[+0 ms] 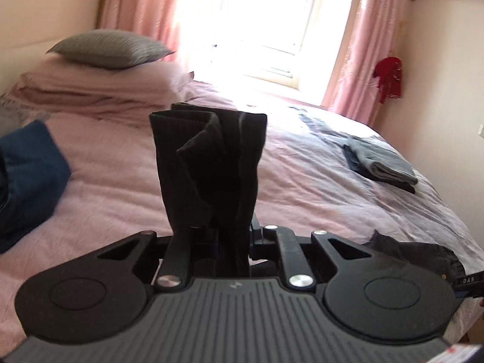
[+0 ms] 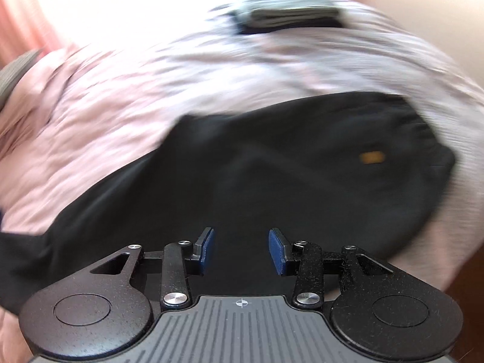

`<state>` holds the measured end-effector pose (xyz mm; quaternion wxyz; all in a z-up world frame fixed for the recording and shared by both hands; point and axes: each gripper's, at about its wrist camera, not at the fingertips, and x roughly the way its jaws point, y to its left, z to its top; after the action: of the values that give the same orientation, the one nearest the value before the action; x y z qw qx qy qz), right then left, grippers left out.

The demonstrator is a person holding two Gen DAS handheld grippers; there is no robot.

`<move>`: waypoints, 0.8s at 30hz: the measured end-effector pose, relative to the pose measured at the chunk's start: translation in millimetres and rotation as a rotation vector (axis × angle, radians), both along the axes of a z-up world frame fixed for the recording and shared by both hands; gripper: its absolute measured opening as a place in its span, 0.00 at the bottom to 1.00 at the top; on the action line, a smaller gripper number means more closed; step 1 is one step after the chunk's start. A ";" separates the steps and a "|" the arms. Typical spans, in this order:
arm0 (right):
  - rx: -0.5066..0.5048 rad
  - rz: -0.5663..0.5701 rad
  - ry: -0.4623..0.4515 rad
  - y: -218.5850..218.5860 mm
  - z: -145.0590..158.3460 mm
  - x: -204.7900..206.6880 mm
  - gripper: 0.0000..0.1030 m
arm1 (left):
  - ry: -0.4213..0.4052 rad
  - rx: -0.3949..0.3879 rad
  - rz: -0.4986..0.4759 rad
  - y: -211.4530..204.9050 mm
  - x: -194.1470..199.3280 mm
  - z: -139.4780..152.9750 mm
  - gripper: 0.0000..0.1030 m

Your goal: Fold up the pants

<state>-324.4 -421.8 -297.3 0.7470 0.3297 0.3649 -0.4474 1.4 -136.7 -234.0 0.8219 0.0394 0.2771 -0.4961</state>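
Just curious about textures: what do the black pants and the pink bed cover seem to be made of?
Black pants: soft matte woven or knit cloth, with faint ribbing; it bunches and drapes limply. Pink bed cover: thin matte fabric, probably cotton-like, finely crinkled all over.

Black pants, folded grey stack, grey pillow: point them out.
black pants point(image 2: 272, 181): right wrist view, middle of the cloth.
folded grey stack point(image 1: 384, 166): left wrist view, top layer.
grey pillow point(image 1: 109, 49): left wrist view, centre.
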 end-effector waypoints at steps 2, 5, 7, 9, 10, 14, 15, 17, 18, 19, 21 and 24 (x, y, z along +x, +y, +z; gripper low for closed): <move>-0.011 -0.053 0.007 -15.4 5.8 -29.5 0.36 | -0.017 -0.022 -0.083 -24.3 -31.3 7.9 0.12; -0.013 -0.106 0.013 -33.6 11.3 -68.4 0.36 | -0.017 -0.012 -0.247 -61.8 -86.0 -0.5 0.14; -0.001 -0.137 0.002 -43.2 10.7 -90.1 0.36 | 0.041 0.047 -0.355 -91.0 -119.4 -27.9 0.22; 0.022 -0.152 -0.002 -46.4 6.4 -104.7 0.36 | 0.106 0.159 -0.425 -115.0 -145.9 -69.2 0.25; 0.033 -0.152 -0.002 -46.6 4.3 -109.7 0.36 | 0.139 0.216 -0.454 -121.6 -154.1 -88.6 0.25; 0.072 -0.121 -0.063 -43.0 -1.9 -118.3 0.36 | 0.161 0.335 -0.462 -110.7 -153.8 -119.4 0.26; 0.085 -0.104 -0.103 -41.2 -4.3 -115.8 0.36 | 0.172 0.328 -0.453 -101.2 -145.3 -114.5 0.26; 0.139 -0.050 -0.209 -34.9 -9.8 -106.4 0.36 | 0.188 0.327 -0.442 -88.9 -128.0 -101.3 0.26; 0.175 -0.025 -0.259 -32.4 -14.4 -99.7 0.36 | 0.187 0.330 -0.426 -83.1 -118.9 -94.9 0.27; 0.226 0.000 -0.316 -28.4 -20.5 -90.6 0.36 | 0.191 0.330 -0.419 -77.7 -110.2 -91.0 0.27; 0.340 0.053 -0.429 -20.0 -36.7 -69.7 0.36 | 0.188 0.330 -0.382 -71.8 -94.1 -84.0 0.29; 0.500 0.075 -0.507 -9.2 -66.4 -37.1 0.36 | 0.180 0.354 -0.292 -69.9 -73.5 -86.9 0.29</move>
<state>-361.6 -431.0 -363.8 0.7259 0.5892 0.2783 -0.2203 -72.1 -206.7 -320.9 0.6937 0.1778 0.4233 -0.5550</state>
